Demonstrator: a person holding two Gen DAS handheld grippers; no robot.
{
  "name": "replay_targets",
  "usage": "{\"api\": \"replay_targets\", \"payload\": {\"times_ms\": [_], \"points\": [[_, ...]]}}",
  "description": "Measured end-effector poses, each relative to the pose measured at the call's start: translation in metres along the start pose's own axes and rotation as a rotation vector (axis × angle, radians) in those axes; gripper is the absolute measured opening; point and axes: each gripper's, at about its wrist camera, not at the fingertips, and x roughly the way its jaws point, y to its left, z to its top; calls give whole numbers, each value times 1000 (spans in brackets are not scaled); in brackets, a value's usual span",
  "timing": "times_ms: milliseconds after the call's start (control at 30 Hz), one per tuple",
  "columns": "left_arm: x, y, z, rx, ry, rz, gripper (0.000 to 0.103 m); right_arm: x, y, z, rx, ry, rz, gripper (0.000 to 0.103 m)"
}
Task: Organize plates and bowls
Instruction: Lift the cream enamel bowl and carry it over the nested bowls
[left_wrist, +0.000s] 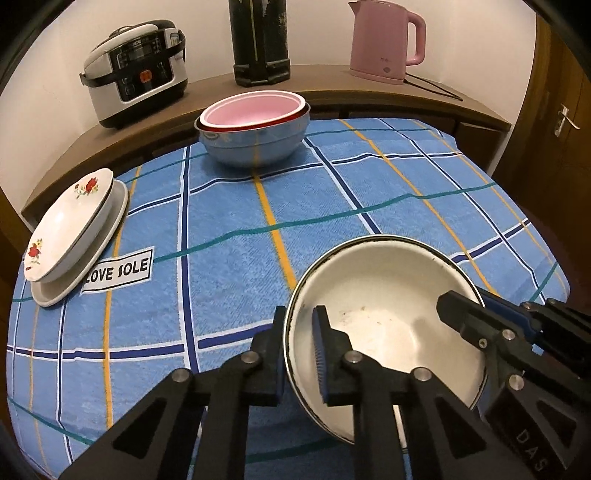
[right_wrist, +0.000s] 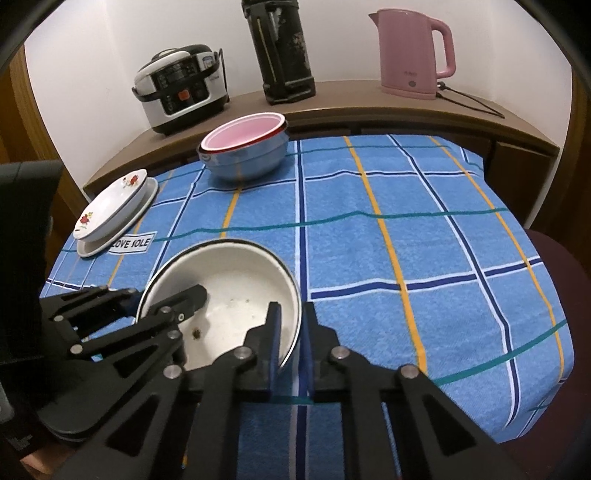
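The tabletop (left_wrist: 369, 192), covered by a blue checked cloth with orange, navy and teal stripes, fills most of both views. Behind it a curved wooden shelf (left_wrist: 332, 79) runs along the white wall. It carries a pink electric kettle (left_wrist: 384, 40) at the right, a tall black thermos (left_wrist: 260, 40) in the middle and a white-and-black rice cooker (left_wrist: 136, 70) at the left.

At the near edge of the cloth sits a white enamel bowl (left_wrist: 384, 317) with a dark rim, tilted, with small brown specks on its inside. Both tools grip it. The left tool (left_wrist: 299, 354) is closed on the bowl's left rim, one finger outside the wall and the blue-padded one inside. The right tool (right_wrist: 290, 343) is closed on the opposite rim in the same way, one pad inside the bowl and one outside.

At the far side of the cloth, just before the shelf, a pink bowl (left_wrist: 251, 109) is nested in a red-rimmed bowl, and both sit inside a larger pale blue bowl (left_wrist: 255, 146).

At the left edge a white plate with red flowers (left_wrist: 70, 221) lies stacked on a plain white plate (left_wrist: 99, 251), with its left side overhanging. Just beside them a white label reading "LOVE SOLE" (left_wrist: 117, 274) is sewn to the cloth.
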Motion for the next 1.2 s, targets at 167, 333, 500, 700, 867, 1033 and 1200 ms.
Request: {"api": "replay_targets", "payload": {"times_ms": [167,333,500,700,867,1033,1200], "points": [[-6,4,2,-20,-10,-27,11,-2,-4,0,22,4,4,9],[-15,9,8,-33,-36,-29,11,-8,-1,7,21,-9,9,9],[-26,17,17,-48,-66,-20,11,-15,5,17,15,-27,20,8],[-36,25,29,-59,-99,-11,11,-21,14,31,-2,-51,28,8],[-43,31,45,-68,-135,-5,11,-25,19,50,-11,-77,34,8],[-49,39,64,-83,-170,1,12,-29,24,70,-29,-109,39,8],[-51,48,86,-98,-197,2,12,-28,29,92,-41,-134,46,8]]}}
